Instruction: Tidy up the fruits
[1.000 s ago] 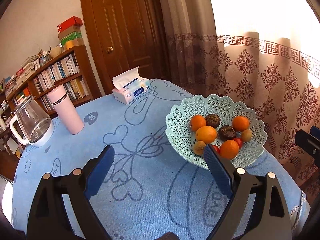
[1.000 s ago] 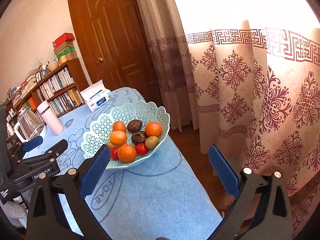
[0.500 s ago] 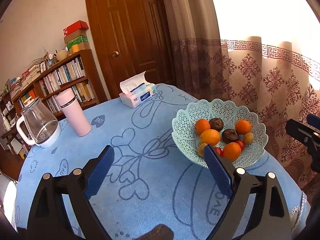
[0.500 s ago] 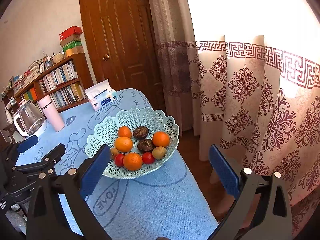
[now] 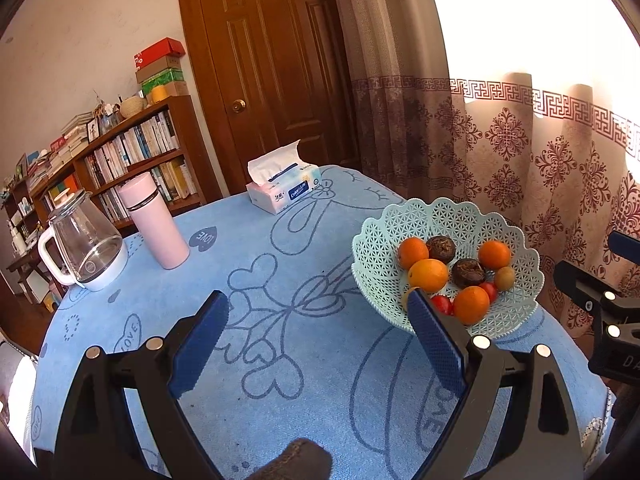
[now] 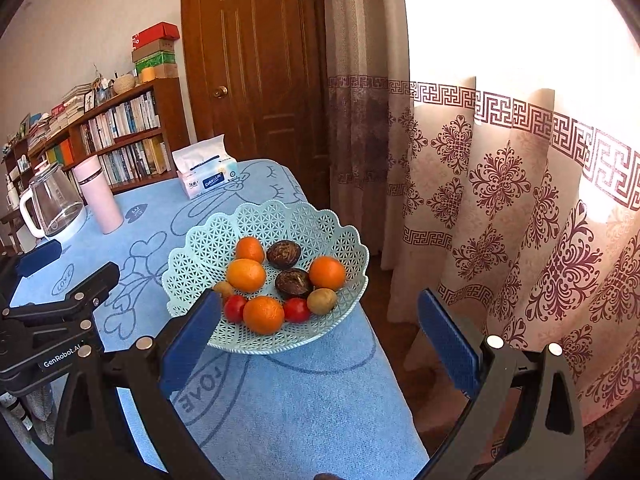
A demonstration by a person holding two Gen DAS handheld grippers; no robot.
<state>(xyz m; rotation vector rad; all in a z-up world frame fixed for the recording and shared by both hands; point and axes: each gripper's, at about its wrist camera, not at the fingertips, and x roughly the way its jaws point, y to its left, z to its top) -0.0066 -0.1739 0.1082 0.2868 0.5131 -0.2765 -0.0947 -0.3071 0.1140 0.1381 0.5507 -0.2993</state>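
Round table (image 5: 280, 360) under blue cloth printed with hearts and "LOVE"; brown door and patterned curtain behind, bookshelf (image 5: 132, 160) at left.

Basket (image 6: 208, 248) — pale green lattice, scalloped rim, set near the table's curtain-side edge. Held 4 oranges (image 6: 246, 275), 2 dark wrinkled fruits (image 6: 294, 282), 2 small red fruits (image 6: 297, 309) and 2 small tan-brown ones (image 6: 322, 301), all piled in the middle, touching one another.

Elsewhere on cloth: tissue pack (image 5: 280, 194) at the far edge, pink flask (image 5: 154, 226) upright, glass kettle (image 5: 82, 244) with white handle just beside it, well apart from the basket.

Left gripper (image 5: 316, 320) — blue pads spread wide, nothing between them, raised over bare cloth to the basket's left; right pad overlapped the basket's near rim in view only.

Right gripper (image 6: 318, 312) — pads likewise wide apart and empty, lined up on the basket's near edge; touching nothing visible.
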